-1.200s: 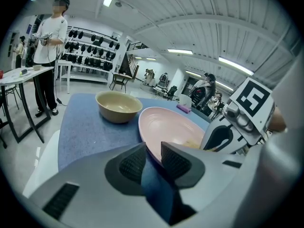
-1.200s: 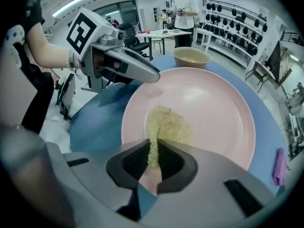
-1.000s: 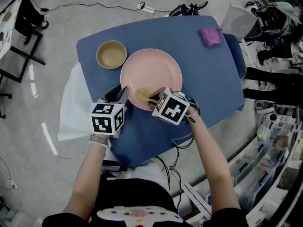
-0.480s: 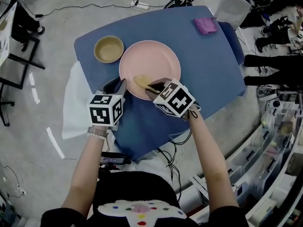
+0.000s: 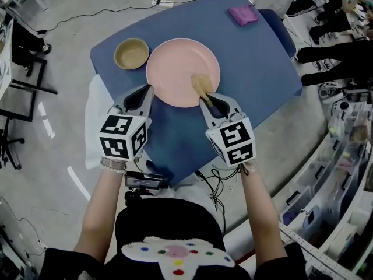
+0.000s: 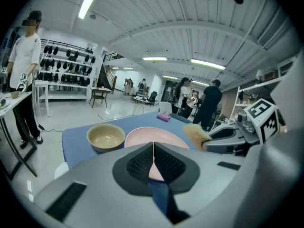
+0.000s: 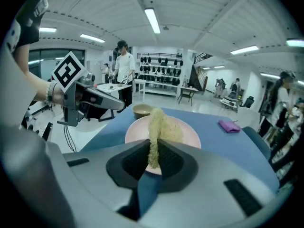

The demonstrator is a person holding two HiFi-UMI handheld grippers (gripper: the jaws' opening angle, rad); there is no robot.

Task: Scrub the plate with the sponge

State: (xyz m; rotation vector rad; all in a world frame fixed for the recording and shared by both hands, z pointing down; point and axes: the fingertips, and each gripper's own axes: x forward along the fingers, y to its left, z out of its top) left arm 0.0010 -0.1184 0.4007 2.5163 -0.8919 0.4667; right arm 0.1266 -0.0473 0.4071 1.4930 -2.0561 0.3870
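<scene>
A pink plate (image 5: 178,69) lies on the blue table (image 5: 256,69); it also shows as the pink plate (image 6: 161,136) and the pink plate (image 7: 183,127) in the two gripper views. My right gripper (image 5: 205,100) is shut on a yellow sponge (image 5: 200,85), which rests over the plate's near right rim; the sponge (image 7: 155,132) stands upright between the jaws. My left gripper (image 5: 147,91) is shut with nothing in it, at the plate's near left edge, jaws pressed together (image 6: 153,160).
A tan bowl (image 5: 131,53) sits left of the plate. A purple cloth (image 5: 243,14) lies at the table's far right corner. White chairs stand by the table's left and far sides. People stand in the room beyond.
My right gripper has carried the sponge from the plate's near left part across to its near right rim. The left gripper stayed by the plate's near left edge.
</scene>
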